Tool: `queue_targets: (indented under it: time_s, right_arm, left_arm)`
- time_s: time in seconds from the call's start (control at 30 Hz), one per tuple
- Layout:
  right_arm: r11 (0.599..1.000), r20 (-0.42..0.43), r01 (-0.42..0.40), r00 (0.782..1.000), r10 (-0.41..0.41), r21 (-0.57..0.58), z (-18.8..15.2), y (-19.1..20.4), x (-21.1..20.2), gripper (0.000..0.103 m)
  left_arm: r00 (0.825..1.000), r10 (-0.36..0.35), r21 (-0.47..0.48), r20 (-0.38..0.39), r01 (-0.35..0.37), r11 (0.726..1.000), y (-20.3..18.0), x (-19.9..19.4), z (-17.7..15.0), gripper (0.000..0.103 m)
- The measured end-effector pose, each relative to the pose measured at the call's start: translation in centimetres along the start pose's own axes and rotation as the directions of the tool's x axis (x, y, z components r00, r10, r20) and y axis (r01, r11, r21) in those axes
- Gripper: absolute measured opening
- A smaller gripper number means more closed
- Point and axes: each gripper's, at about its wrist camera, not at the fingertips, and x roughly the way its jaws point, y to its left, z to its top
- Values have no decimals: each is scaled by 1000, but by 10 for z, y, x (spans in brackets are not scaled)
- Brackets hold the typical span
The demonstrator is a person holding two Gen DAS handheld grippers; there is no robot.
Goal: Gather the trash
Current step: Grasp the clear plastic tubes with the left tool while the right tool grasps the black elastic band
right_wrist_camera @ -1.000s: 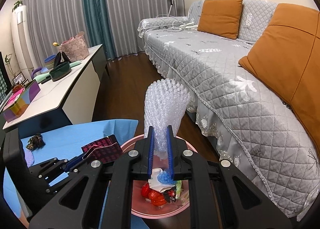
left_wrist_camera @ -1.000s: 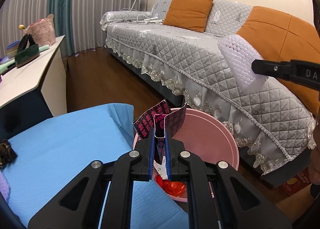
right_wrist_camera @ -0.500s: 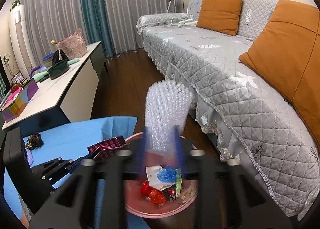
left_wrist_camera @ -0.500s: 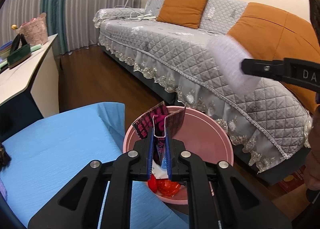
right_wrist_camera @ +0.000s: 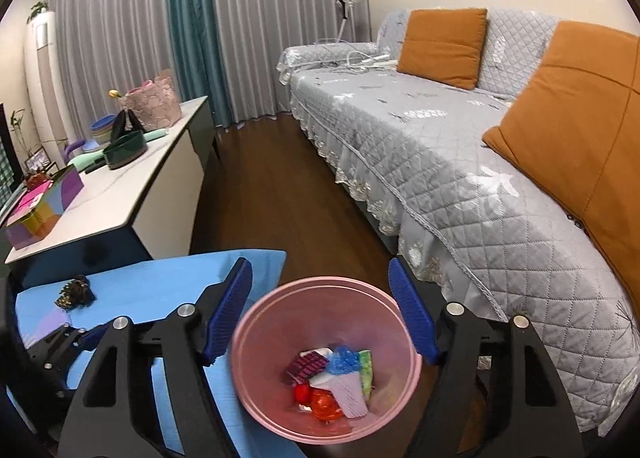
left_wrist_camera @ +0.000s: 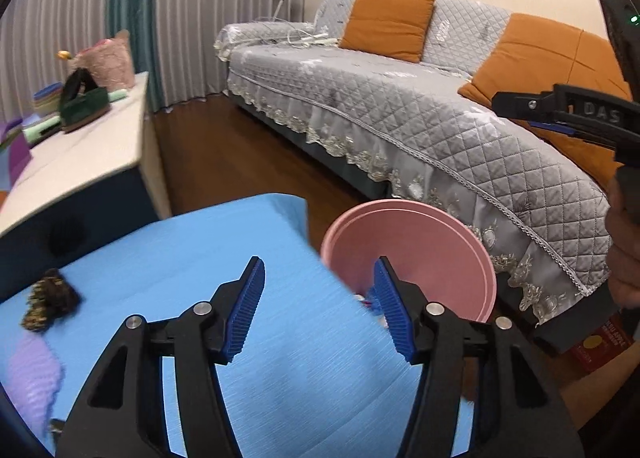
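Hovering with nothing between its just-opened jaws, the left gripper (left_wrist_camera: 318, 298) sits over the blue table (left_wrist_camera: 200, 266), the pink bin (right_wrist_camera: 326, 368) at its 2 o'clock; the right gripper (right_wrist_camera: 322, 300), jaws likewise just spread and empty, hangs above that bin, where wrappers (right_wrist_camera: 308, 366) and bubble wrap (right_wrist_camera: 350, 394) lie

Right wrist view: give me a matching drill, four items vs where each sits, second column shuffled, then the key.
Things:
1. bubble wrap piece
2. dark crumpled scrap
3. orange cushion
4. dark green basket

Places:
A. on the white sideboard
B. inside the pink bin
C. against the sofa back
D. on the blue tablecloth

Pairs: 1-B, 2-D, 3-C, 4-A
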Motion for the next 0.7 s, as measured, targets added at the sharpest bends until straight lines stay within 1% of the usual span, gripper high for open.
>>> queue_targets:
  time_s: [0.03,0.13,0.2,0.23,0.27,0.3,0.4,0.53,0.63,0.7]
  right_arm:
    - [1000,4,-6,1000,6,-7,1,6,-1,66]
    - [999,6,-34,999,34,-36,1,26,-2,56]
    - [996,-5,-63,998,63,-58,0,43,-2,45]
    - [995,-8,-78,997,78,-65,0,51,-2,43]
    - [994,-9,-88,996,88,-69,0,56,-2,38]
    - [991,-11,-109,994,108,-73,0,65,-4,34]
    - [982,-14,-170,985,169,-80,-1,89,-10,31]
    - [966,1,-234,972,235,-110,-2,123,-20,30]
    - [950,-1,-295,955,296,-101,-4,145,-24,30]
    - [937,-13,-337,941,337,-88,-6,161,-23,30]
  left_arm:
    - [1000,7,-4,5,-7,1000,6,-8,-1,54]
    - [999,30,-28,17,-29,999,31,-33,-4,48]
    - [998,53,-48,33,-52,997,49,-54,-8,44]
    - [997,65,-58,39,-62,996,58,-63,-10,42]
    - [997,72,-61,42,-70,996,65,-69,-11,36]
    - [995,86,-63,46,-83,995,75,-79,-13,33]
    - [991,121,-84,52,-116,990,102,-102,-20,30]
    - [985,169,-129,46,-162,978,143,-131,-26,29]
    - [974,222,-182,52,-210,961,182,-156,-27,29]
    - [959,278,-202,53,-262,944,211,-173,-33,29]
